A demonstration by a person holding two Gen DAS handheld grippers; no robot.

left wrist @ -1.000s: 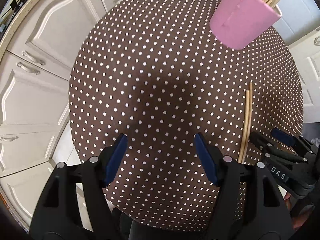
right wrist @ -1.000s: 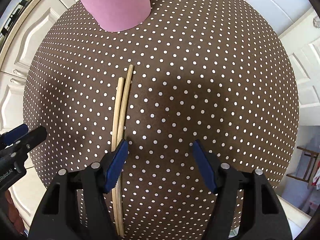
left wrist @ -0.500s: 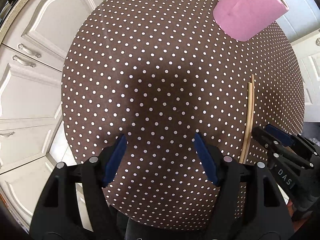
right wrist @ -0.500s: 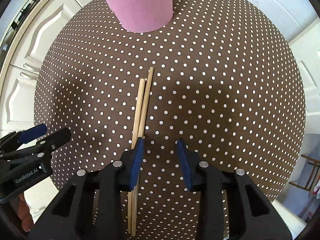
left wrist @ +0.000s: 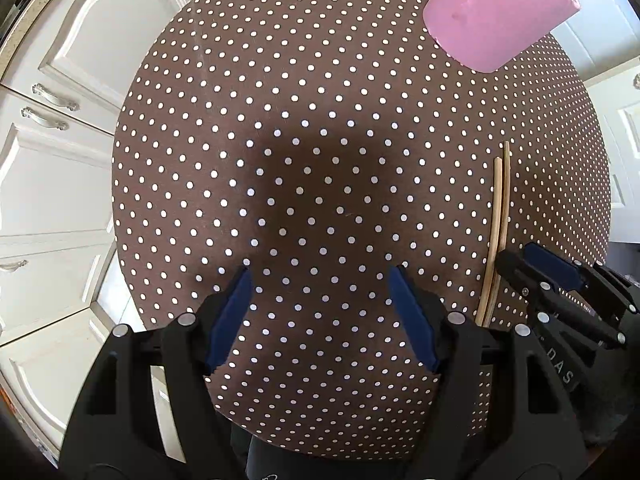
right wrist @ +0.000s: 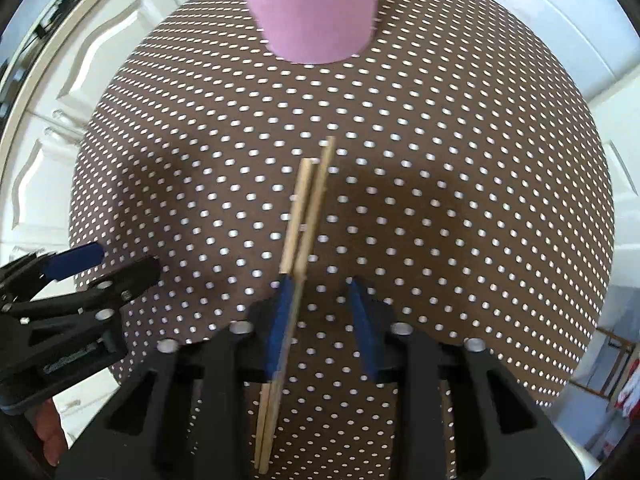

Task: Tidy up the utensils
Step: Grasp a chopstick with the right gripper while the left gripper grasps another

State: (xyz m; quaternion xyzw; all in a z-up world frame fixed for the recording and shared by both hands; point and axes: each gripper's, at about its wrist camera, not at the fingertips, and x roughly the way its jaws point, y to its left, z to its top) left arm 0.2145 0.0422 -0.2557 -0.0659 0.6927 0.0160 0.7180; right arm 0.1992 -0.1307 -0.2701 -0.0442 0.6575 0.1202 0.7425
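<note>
White kitchen cabinets ring a round counter [left wrist: 240,128] under a brown, white-dotted cloth.

Right gripper [right wrist: 320,300]: jaws have just been closing and are now narrow. The pair of wooden chopsticks [right wrist: 310,200] lies along the left pad, between the jaws; the right pad stands clear, so no firm pinch yet.

Left gripper [left wrist: 320,304]: jaws wide, nothing between them, over bare cloth at lower centre.

Pink cup [right wrist: 312,8] at top centre of the right view, already holding sticks.

Step, as I judge it: picking up the last pair. Next calls for finishing the squeeze on both sticks, lifting level, then tipping them into the cup.
</note>
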